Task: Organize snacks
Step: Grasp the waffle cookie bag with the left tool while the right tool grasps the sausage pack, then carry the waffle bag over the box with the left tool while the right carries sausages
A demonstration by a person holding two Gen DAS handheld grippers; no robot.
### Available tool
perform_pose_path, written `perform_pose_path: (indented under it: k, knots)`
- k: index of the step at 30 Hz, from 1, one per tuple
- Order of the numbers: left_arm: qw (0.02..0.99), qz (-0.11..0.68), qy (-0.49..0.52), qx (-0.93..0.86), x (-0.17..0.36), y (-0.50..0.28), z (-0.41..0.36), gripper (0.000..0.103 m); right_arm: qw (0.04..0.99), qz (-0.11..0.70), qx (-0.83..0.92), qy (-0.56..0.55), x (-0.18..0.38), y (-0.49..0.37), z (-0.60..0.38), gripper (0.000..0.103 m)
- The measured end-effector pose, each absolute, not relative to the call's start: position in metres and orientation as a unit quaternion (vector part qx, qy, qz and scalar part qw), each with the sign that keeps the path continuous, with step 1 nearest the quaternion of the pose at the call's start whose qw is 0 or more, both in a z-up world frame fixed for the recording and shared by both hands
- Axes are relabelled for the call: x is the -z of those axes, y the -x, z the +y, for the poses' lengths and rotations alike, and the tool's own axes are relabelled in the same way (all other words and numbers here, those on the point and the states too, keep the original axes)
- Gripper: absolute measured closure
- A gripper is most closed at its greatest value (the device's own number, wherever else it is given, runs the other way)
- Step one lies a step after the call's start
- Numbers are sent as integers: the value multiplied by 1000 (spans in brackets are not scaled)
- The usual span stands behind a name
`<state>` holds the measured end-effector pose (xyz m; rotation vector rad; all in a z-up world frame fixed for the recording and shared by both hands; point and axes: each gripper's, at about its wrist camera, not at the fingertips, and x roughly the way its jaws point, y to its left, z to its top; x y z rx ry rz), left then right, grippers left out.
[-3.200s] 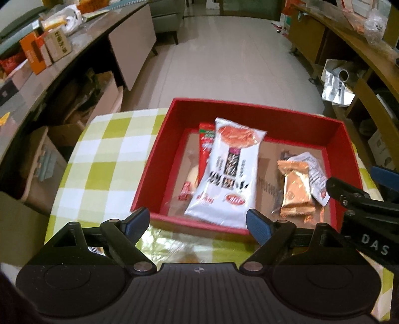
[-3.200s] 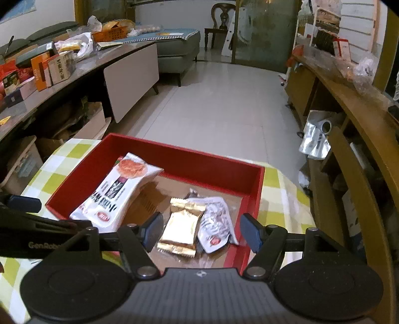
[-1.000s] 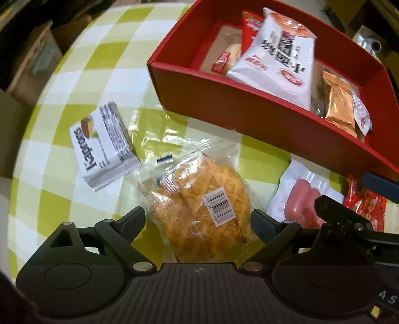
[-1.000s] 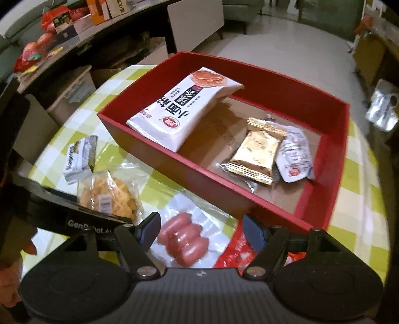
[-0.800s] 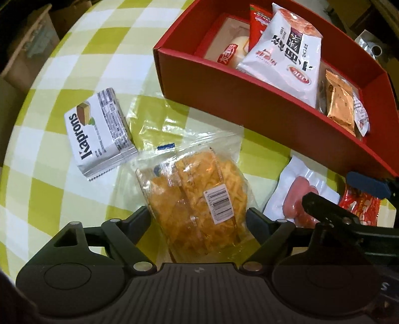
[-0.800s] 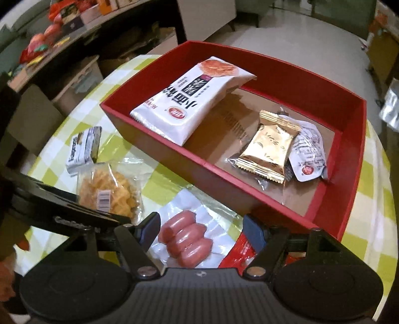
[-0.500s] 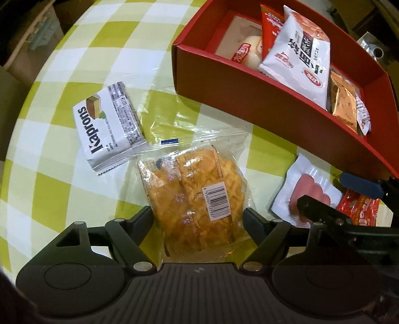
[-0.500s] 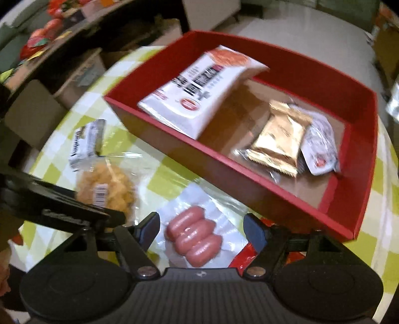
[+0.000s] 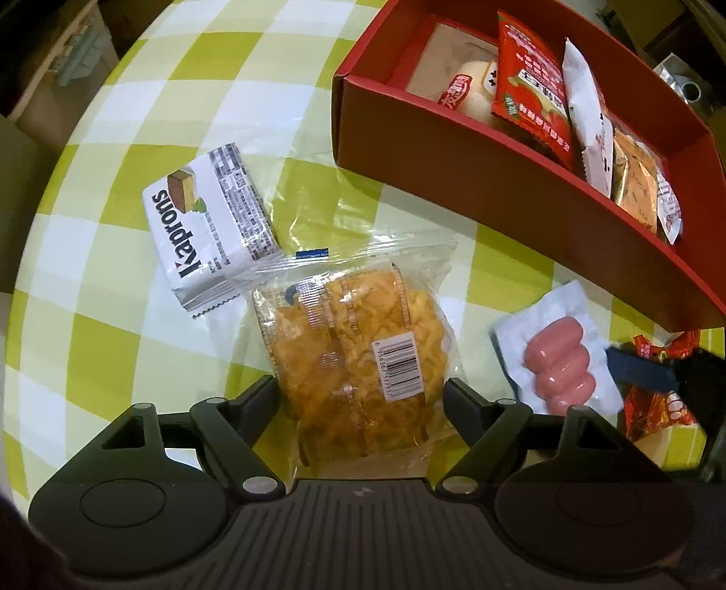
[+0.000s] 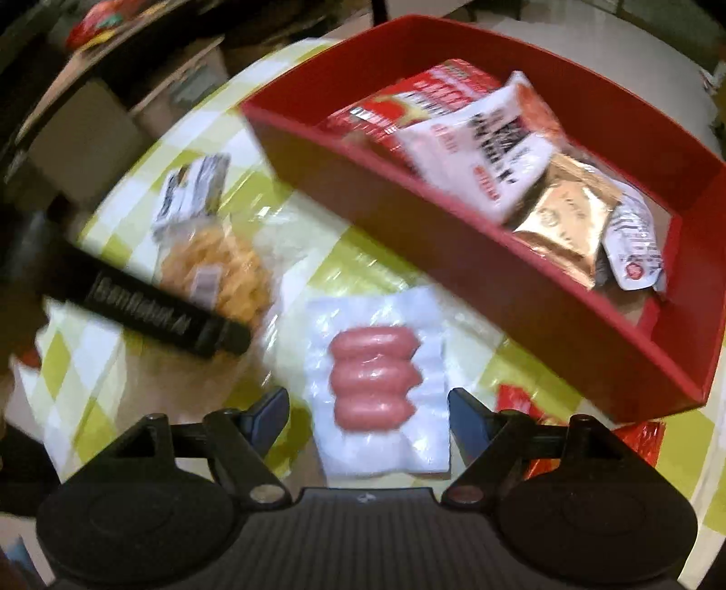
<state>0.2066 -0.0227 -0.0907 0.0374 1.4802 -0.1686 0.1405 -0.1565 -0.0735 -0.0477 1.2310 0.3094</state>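
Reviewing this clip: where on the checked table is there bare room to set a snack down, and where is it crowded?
Bare cloth lies left of the red box and beyond the Kaprons pack. The near side is crowded: the pastry bag, sausage pack and a red wrapper lie close together along the box's front wall. Inside, only the right corner shows bare floor.

Home living room, by look. Round table point(image 9: 136, 113) under green-white checked cloth, plastic cover on top. Red box point(image 9: 522, 181) of mixed snack packets. Cardboard boxes point(image 10: 90, 131) beside table, pale tiled floor point(image 10: 635, 41) beyond.
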Motion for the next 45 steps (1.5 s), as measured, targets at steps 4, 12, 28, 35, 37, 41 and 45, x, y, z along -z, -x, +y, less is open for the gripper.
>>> perform_pose_path:
  k: [4,12,28,35,37,41,45]
  knots:
    - [739,670,-18,72,89,-206,-28,19,817,568,-99,13,70,-143,-158,18]
    - [753,654,-42,59,80,-206,-29,16,833,549,-55,46,80,-154,-137,16]
    - [756,652,-53,36,97,-195,-59,3,840,541,-32,17,67,-138,-162,38]
    - [764,640,-58,53,85,-191,-68,21,847,531,-17,2,55,-131,-177,38]
    - [762,641,-63,59,76,-189,-70,22,848,530,-16,-1,54,-130,-178,38]
    - [759,644,-67,67,74,-183,-70,23,850,527,-16,-3,49,-126,-176,38]
    - [763,640,-61,72,72,-183,-64,23,854,520,-13,-11,43,-121,-180,38]
